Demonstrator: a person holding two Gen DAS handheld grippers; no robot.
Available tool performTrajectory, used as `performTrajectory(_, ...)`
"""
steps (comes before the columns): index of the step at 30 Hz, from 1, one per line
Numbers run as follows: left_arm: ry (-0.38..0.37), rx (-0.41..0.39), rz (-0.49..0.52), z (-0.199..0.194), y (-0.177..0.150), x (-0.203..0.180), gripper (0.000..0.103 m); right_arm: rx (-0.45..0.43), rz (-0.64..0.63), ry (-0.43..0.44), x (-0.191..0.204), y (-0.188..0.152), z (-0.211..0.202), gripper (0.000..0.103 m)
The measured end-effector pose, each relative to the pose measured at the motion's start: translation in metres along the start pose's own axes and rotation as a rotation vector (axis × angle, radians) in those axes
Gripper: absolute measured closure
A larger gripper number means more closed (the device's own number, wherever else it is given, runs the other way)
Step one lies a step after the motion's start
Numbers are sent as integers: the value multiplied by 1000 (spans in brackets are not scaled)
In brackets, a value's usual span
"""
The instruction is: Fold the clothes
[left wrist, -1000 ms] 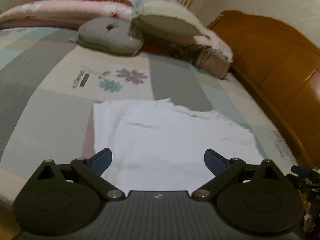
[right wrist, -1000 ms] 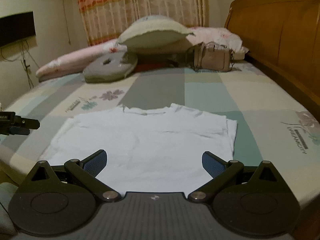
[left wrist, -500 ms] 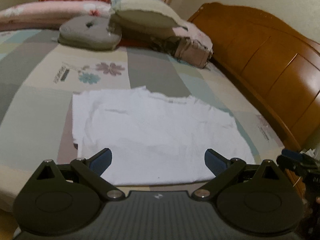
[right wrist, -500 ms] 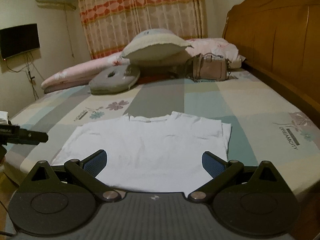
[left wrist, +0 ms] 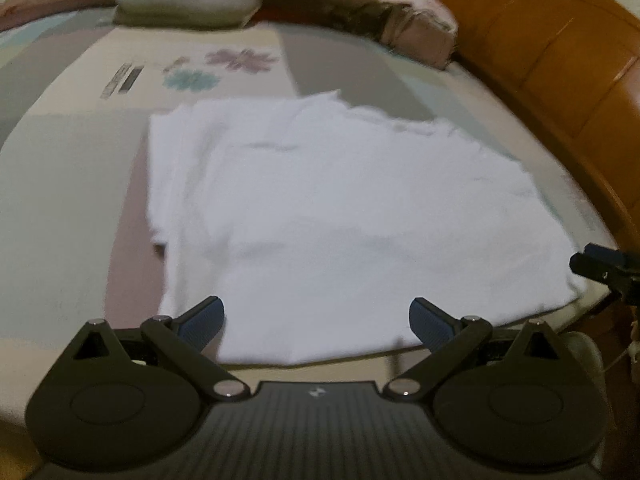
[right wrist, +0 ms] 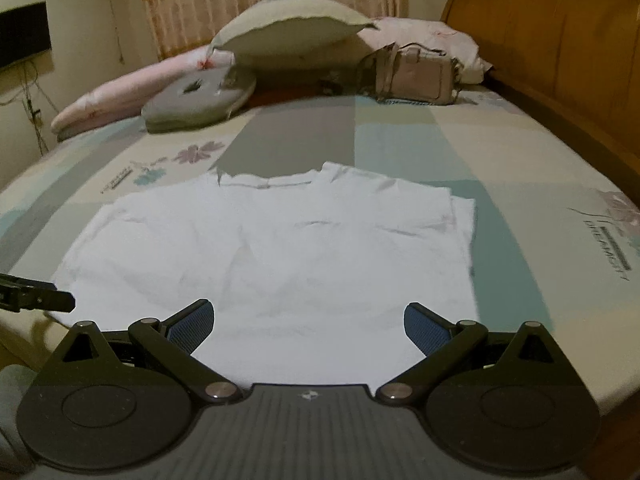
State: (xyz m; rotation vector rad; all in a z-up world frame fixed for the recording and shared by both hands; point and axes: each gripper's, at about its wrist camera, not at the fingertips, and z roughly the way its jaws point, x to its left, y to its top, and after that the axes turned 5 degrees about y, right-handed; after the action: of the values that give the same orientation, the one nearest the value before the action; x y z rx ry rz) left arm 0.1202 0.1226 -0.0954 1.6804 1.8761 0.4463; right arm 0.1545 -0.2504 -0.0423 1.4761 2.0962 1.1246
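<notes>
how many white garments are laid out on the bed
1. A single white cotton t-shirt lies flat on the patchwork bedspread, near the bed's front edge, just ahead of both open grippers. Nothing else white shows, though a piece could be hidden under it.

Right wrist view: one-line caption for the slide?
Open right gripper above the near hem of a white T-shirt spread flat on a patchwork bedspread.

Both tools, left tool [left wrist: 316, 320] and right tool [right wrist: 308, 322], have dropped closer over the white shirt [left wrist: 340, 220].
</notes>
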Motion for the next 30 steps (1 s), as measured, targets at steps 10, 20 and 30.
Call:
performTrajectory(10,-14,-65,-61,-18,-2,14,4,85,-114,-46,-5,-40,33,0)
performTrajectory(20,113,-98,-167,0,16,25,5,65,-106,-44,-8,-40,32,0)
performTrajectory(30,70,-153,-1,6,51,-10,3,86,-107,-60,-4,-35,37,0)
